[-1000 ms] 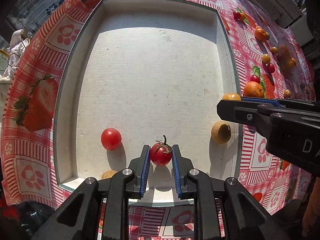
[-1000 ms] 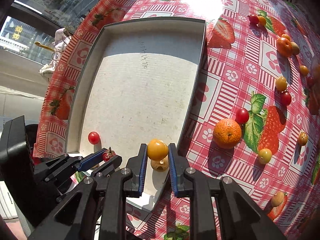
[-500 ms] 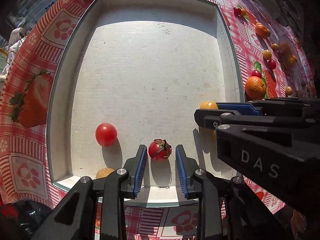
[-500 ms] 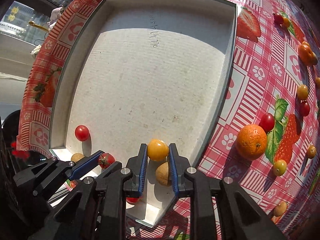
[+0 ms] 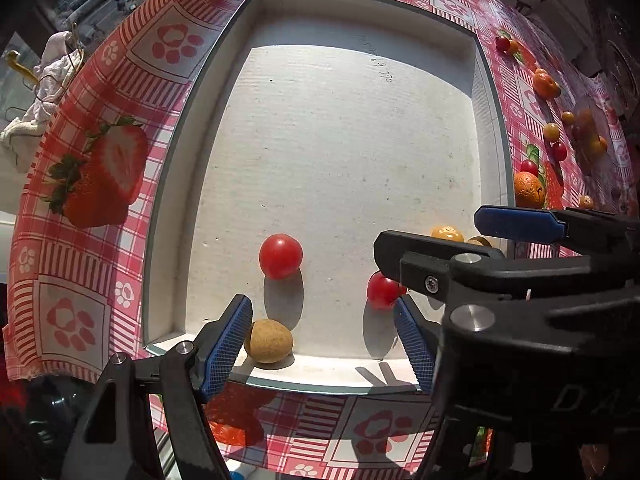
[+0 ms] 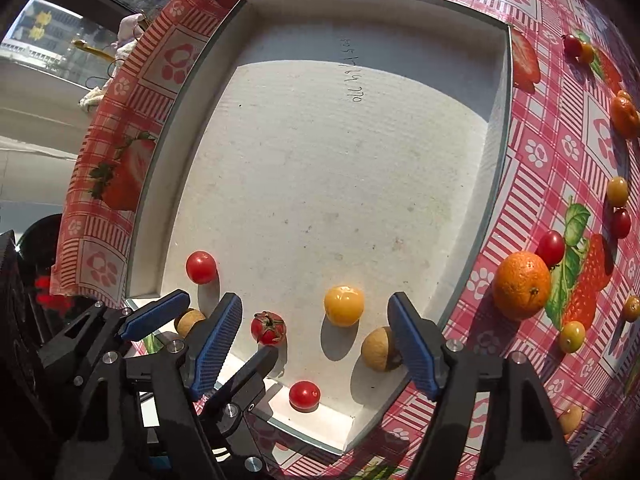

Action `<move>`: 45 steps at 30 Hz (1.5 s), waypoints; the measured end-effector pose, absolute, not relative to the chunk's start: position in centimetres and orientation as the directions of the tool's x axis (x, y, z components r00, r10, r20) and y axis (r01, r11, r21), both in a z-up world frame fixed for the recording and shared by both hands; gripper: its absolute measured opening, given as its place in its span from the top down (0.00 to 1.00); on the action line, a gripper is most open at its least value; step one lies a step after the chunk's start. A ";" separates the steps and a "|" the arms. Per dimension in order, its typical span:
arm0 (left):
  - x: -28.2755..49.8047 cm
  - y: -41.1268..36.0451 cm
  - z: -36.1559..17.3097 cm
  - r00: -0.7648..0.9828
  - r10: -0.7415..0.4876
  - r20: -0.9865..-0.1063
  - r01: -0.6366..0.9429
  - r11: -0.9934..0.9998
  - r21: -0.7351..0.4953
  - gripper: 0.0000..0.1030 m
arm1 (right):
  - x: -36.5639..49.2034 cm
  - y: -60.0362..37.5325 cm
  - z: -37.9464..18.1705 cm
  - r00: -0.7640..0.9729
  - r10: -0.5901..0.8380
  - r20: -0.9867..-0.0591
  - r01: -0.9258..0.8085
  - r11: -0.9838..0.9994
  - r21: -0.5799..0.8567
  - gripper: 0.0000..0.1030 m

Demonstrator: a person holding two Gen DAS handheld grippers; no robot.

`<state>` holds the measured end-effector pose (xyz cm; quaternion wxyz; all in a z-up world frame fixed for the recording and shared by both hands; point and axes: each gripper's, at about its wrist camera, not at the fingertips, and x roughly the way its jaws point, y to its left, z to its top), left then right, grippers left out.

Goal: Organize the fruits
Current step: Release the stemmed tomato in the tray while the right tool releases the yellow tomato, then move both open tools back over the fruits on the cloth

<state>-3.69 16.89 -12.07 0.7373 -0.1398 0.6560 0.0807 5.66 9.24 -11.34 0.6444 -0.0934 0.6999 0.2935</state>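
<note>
White cardboard tray point(image 6: 496, 128) sits on the table point(image 6: 560, 152) with a red checked strawberry-print cloth; all places below are relative to the tray. Left gripper point(image 5: 324, 334) at the tray's near edge, fingers point(image 5: 226, 346) spread wide, holding nothing. A tan longan point(image 5: 268, 341) lies against the near wall, just beside the left finger pad. A plain red cherry tomato point(image 5: 280, 256) sits on the tray floor just beyond the longan. A stemmed cherry tomato point(image 6: 268, 328) rests free on the floor near the near wall, between the two grippers. Another small red tomato point(image 6: 305, 395) lies tight against the near wall. Right gripper point(image 6: 316, 344) over the tray's near right corner, fingers point(image 6: 412, 346) apart, gripping nothing. A yellow cherry tomato point(image 6: 344, 305) sits loose on the floor between those fingers, touching neither. A second longan point(image 6: 378, 349) lies just inside the right finger, by the right wall. Outside the tray, right of it on the cloth: an orange point(image 6: 521, 285), a red cherry tomato point(image 6: 551, 242) just behind it, and more small red and yellow fruits scattered further right.
</note>
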 end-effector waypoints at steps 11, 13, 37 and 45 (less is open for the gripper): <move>-3.9 16.1 -10.6 0.124 -0.041 -0.991 -0.279 0.957 -0.075 0.28 | 6.5 6.4 -8.1 -0.100 0.298 -0.949 -0.450 0.837 0.310 0.20; -3.6 15.1 -10.3 0.128 -0.047 -0.991 -0.261 0.962 -0.079 0.28 | 6.5 5.4 -7.7 -0.090 0.298 -0.950 -0.431 0.848 0.307 0.20; 3.6 -0.3 -9.0 0.151 -0.095 -0.984 0.091 0.992 -0.082 0.28 | 4.1 -18.7 -9.1 -0.021 0.190 -0.982 -0.022 0.981 0.191 0.19; 6.2 -4.1 -10.3 0.143 -0.107 -0.984 0.173 0.982 -0.082 0.28 | 2.7 -20.4 -10.4 -0.029 0.162 -0.986 -0.075 0.984 0.164 0.19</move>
